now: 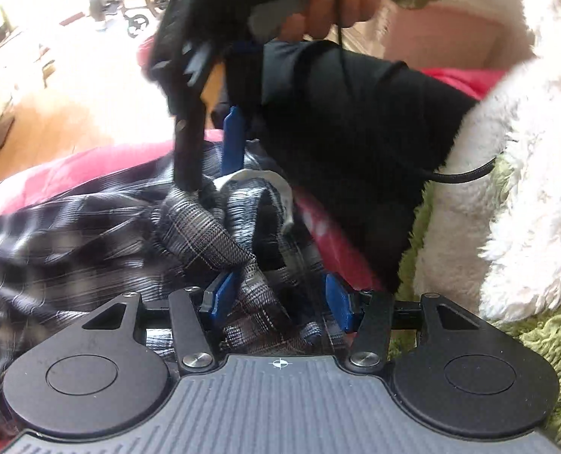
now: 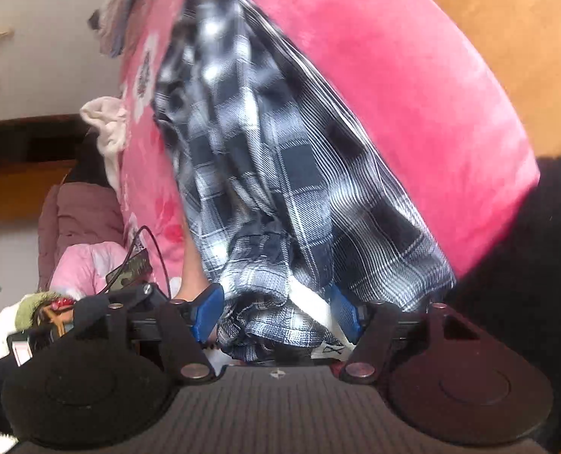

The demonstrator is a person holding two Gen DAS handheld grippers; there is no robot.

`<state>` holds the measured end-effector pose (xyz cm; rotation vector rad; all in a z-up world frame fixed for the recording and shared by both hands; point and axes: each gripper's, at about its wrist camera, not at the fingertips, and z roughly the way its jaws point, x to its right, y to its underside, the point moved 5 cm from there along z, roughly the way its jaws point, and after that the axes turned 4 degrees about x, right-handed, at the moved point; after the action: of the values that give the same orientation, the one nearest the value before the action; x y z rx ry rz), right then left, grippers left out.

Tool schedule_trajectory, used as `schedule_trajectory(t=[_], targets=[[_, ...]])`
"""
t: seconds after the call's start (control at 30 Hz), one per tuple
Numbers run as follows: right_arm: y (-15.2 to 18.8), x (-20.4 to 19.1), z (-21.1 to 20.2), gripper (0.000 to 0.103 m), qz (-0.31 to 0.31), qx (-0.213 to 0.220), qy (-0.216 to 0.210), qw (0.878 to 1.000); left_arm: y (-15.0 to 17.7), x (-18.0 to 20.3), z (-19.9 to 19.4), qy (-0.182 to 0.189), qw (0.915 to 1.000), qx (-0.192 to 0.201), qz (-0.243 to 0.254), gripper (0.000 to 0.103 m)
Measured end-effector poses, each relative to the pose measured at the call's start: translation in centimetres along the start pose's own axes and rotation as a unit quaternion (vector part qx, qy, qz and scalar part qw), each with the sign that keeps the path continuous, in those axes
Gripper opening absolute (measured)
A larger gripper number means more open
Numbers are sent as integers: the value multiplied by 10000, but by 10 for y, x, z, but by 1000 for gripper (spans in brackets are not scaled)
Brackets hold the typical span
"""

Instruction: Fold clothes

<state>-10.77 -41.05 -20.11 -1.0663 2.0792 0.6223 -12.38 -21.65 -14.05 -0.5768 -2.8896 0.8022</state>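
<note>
Left wrist view: the left gripper (image 1: 278,297) points steeply down over a blue-and-white plaid shirt (image 1: 72,234) lying rumpled on a pink blanket (image 1: 53,174). Its blue pads stand apart; a twisted band of the plaid cloth runs up between them, but neither pad visibly presses on it, so I read the jaws as open around the fabric, not clamped. Opposite, the right gripper (image 1: 214,159) comes down from above, held by a hand (image 1: 329,3) in a black sleeve (image 1: 356,121); its tips reach the bunched collar area of the shirt, and contact cannot be confirmed from here. A white fleece garment (image 1: 526,151) and a green shaggy cover (image 1: 545,340) sit at the right. Right wrist view: the frame is blurred. The plaid shirt (image 2: 273,174) stretches away along the blanket, near the blanket's edge beside a wooden floor (image 2: 507,19). A gathered fold with white lining sits between the blue pads of the right gripper (image 2: 276,310), which are spread wide with gaps either side; open, nothing pinched. Judgement: both tongs bracket the same end of the shirt, likely placing or re-gripping a fold; the shirt is not yet folded flat.
</note>
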Motion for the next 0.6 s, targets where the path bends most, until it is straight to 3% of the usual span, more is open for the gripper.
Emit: schedule_trajectory(t=[0.27,0.43,0.6], targets=[[-3,-2,23,65,343,-204,224,9990,3,1,-1,11,10000,6,62,52],[-10,1,15,66,728,-111,101,9972,3,5,-1,-37,9997,29,235,52],[-6,1,28,70,800,-237,319,9960,4,10,-3,-29,9993,48,367,52]])
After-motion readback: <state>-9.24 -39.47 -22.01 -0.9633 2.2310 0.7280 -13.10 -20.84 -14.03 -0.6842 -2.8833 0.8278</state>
